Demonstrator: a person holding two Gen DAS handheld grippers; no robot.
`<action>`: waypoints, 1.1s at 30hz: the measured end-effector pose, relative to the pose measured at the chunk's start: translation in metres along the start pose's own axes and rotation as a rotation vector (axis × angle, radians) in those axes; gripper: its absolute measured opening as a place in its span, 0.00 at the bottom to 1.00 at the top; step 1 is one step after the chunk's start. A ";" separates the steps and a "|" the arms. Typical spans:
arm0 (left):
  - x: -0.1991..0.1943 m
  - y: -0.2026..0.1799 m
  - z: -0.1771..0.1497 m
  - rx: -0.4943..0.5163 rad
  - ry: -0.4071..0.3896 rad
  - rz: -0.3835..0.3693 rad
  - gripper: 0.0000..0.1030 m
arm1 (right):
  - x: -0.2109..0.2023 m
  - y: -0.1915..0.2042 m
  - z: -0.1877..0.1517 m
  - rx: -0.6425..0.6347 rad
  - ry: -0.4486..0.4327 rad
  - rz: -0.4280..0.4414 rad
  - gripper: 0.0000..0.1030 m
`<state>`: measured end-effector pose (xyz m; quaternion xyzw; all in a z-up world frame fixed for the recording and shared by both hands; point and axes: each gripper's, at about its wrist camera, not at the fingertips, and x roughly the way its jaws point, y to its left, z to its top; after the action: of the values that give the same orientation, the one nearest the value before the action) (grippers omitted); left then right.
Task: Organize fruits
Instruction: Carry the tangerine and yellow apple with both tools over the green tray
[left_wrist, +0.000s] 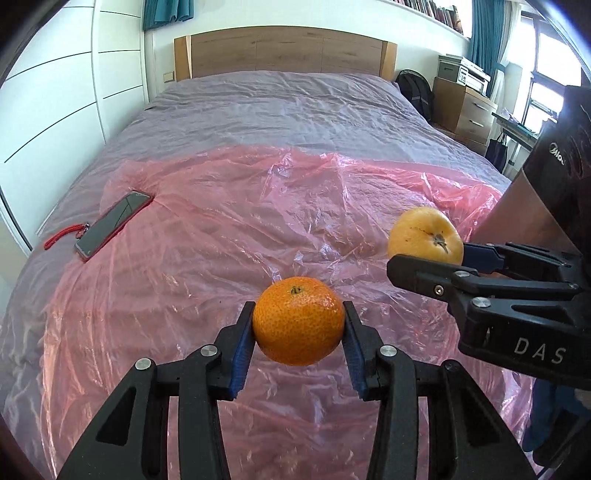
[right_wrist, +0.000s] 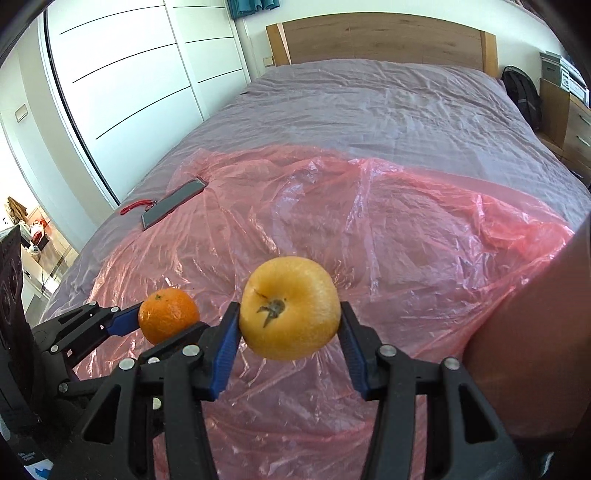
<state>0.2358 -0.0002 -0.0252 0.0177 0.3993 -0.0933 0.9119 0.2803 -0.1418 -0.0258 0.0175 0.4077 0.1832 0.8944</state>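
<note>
My left gripper (left_wrist: 298, 325) is shut on a small orange tangerine (left_wrist: 298, 320) and holds it in the air above the pink plastic sheet (left_wrist: 229, 229) on the bed. My right gripper (right_wrist: 290, 325) is shut on a larger yellow-orange fruit (right_wrist: 290, 307), stem end toward the camera, also held above the sheet. The two grippers are side by side. In the left wrist view the right gripper (left_wrist: 436, 254) with the yellow fruit (left_wrist: 424, 234) is to the right. In the right wrist view the left gripper (right_wrist: 162, 321) with the tangerine (right_wrist: 168, 319) is to the left.
A phone (left_wrist: 112, 221) with a red cord lies on the sheet's far left edge; it also shows in the right wrist view (right_wrist: 173, 207). The grey bedspread (left_wrist: 280, 107) runs to a wooden headboard (left_wrist: 284, 50). White wardrobe doors stand left. A brown paper bag (left_wrist: 532, 199) is at right.
</note>
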 end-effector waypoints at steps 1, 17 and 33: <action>-0.008 -0.002 -0.002 0.002 -0.005 0.006 0.38 | -0.008 0.002 -0.004 0.004 -0.003 0.001 0.40; -0.096 -0.022 -0.044 0.032 -0.040 0.013 0.38 | -0.105 0.020 -0.072 -0.008 -0.005 -0.029 0.40; -0.154 -0.074 -0.064 0.108 -0.072 -0.021 0.38 | -0.170 -0.006 -0.123 0.029 -0.019 -0.081 0.40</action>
<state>0.0740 -0.0417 0.0467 0.0592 0.3606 -0.1248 0.9224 0.0895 -0.2202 0.0137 0.0157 0.4022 0.1409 0.9045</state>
